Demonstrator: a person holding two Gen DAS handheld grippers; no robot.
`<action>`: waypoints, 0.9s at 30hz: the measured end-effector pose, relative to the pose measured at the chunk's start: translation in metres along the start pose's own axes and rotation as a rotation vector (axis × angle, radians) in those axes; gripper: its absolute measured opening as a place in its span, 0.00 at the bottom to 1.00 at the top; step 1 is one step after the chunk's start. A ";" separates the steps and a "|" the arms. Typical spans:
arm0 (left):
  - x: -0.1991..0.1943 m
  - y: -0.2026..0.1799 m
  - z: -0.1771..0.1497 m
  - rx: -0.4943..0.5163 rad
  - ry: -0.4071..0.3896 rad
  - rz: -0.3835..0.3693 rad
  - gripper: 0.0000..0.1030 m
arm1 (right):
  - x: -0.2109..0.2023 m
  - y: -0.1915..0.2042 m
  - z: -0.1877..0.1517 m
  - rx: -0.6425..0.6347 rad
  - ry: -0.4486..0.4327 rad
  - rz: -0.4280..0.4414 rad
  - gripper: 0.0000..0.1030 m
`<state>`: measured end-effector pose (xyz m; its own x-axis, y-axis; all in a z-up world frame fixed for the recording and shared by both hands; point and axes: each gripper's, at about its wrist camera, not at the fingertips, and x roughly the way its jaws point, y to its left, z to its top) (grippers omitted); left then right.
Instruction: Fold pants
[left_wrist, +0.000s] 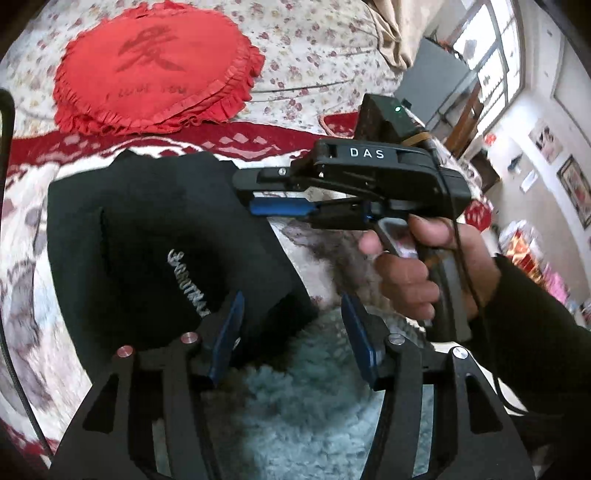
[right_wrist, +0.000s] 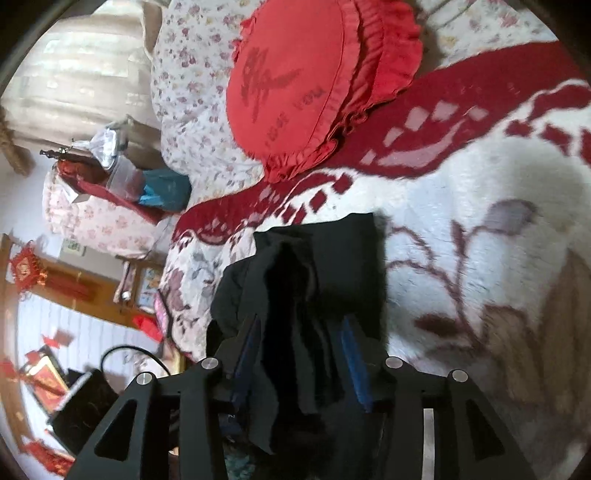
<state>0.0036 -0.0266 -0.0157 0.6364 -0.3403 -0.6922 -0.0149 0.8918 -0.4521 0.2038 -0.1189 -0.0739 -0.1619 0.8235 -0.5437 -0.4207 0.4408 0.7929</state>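
A: Black pants (left_wrist: 155, 251) lay folded into a compact bundle on the bed's blanket (left_wrist: 29, 206), near the red cushion (left_wrist: 155, 70).

B: Left claw (left_wrist: 291, 332) parted, empty, beside the bundle. Right claw (right_wrist: 303, 350) half-open, straddling loose cloth, unpinched. Best withdrawn straight, without dragging layers.

The left gripper (left_wrist: 290, 336) points down at a slant, its blue pads apart with nothing pressed between them. The right gripper (left_wrist: 280, 201), gripped at its handle by a bare hand (left_wrist: 417, 266) in a dark sleeve, lies level, its jaws parted; in its own view its pads (right_wrist: 352, 354) stand clear of each other.
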 end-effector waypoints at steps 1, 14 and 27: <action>0.000 0.003 0.000 -0.015 0.001 0.007 0.52 | 0.003 -0.003 0.002 0.008 0.013 0.025 0.43; 0.018 0.007 0.004 -0.051 0.065 0.058 0.52 | 0.024 -0.008 -0.009 0.004 0.159 0.257 0.45; -0.086 0.092 -0.037 -0.485 -0.478 0.001 0.52 | -0.016 0.024 -0.049 -0.182 0.132 0.022 0.09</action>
<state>-0.0810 0.0736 -0.0181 0.9054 -0.0708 -0.4187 -0.2891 0.6194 -0.7299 0.1527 -0.1392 -0.0598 -0.2832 0.7733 -0.5673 -0.5676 0.3417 0.7491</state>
